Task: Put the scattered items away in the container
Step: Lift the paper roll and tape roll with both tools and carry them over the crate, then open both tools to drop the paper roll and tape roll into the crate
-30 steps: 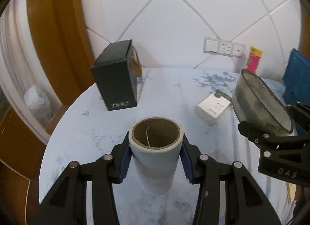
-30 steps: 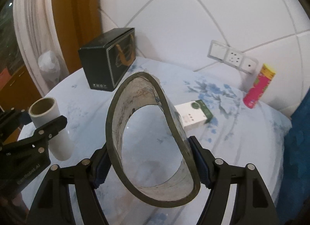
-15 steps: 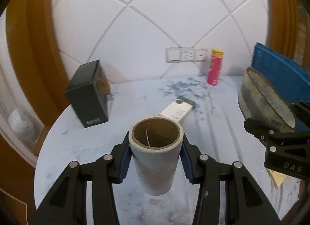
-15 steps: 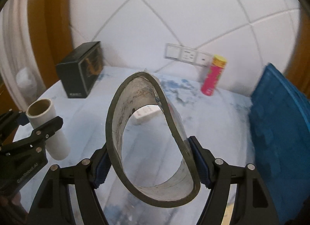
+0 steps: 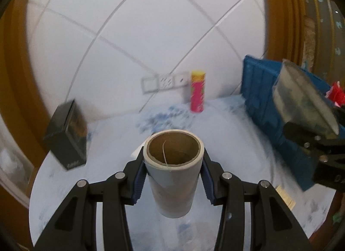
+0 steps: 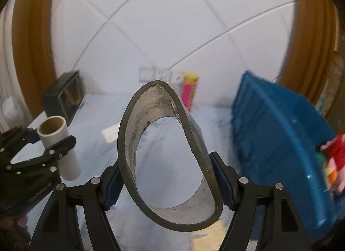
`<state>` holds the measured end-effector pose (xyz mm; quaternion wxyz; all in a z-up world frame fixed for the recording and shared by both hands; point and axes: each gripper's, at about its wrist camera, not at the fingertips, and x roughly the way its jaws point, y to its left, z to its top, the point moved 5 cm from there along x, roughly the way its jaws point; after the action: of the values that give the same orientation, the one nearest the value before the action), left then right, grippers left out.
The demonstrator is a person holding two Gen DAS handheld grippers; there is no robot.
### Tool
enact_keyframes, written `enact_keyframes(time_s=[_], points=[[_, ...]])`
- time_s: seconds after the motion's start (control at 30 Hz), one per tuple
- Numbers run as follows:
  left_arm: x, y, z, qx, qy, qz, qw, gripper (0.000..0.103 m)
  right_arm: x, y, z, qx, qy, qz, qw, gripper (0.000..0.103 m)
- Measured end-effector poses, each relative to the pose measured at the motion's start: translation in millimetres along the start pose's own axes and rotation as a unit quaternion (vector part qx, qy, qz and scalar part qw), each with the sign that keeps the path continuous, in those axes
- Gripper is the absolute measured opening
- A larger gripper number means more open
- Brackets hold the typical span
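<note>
Over by the worktop's (image 5: 103, 177) left edge the black box (image 5: 66, 136) stands upright, blurred in both views. The left hand-held gripper (image 5: 173, 173) pinches a white paper roll (image 5: 172, 177) between its blue pads, cardboard core open to the camera, lifted clear of the pale blue-mottled surface. Only the right wrist view shows the small white box (image 6: 111, 135) lying flat mid-worktop; the roll hides most of it from the left camera. At the back edge stands the pink tube with a yellow cap (image 5: 197, 91), below the wall sockets (image 5: 163, 82). The right hand-held gripper (image 6: 168, 182) squeezes a wide grey tape ring (image 6: 163, 153), smudged inside, bent oval. Along the right edge sits the blue plastic container (image 6: 280, 138), ribbed wall facing us, near that ring; the right view shows red and pink items (image 6: 334, 160) inside.
</note>
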<state>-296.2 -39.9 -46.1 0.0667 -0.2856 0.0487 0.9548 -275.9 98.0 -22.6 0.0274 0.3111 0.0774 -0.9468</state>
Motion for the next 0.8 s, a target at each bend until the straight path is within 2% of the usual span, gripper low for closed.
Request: enact_keyframes(time_s=[0.2, 0.43, 0.6, 0.7, 0.8], points=[[-7.9, -116.1, 84.5, 0.005, -0.058, -0.009, 0.9983, 0.045, -36.4, -130.3, 19.6, 0.007, -0.042, -0.035, 0.998, 0.074], [-16.3, -261.7, 169.4, 0.027, -0.092, -0.045, 0.9944, 0.045, -60.4, -280.4, 27.2, 0.018, -0.06, -0.078, 0.995, 0.074], [-19.1, -338.9, 193.6, 0.052, -0.091, -0.077, 0.9916, 0.045, -68.5, -350.5, 22.7, 0.041, -0.064, -0.094, 0.993, 0.074], [-18.3, -369.1, 194.9, 0.065, -0.084, -0.097, 0.9896, 0.045, -72.6, -382.2, 17.0, 0.056, -0.063, -0.102, 0.991, 0.074], [-10.5, -383.5, 192.1, 0.069, -0.073, -0.107, 0.9891, 0.045, -72.7, -402.3, 8.5, 0.071, -0.055, -0.104, 0.99, 0.074]])
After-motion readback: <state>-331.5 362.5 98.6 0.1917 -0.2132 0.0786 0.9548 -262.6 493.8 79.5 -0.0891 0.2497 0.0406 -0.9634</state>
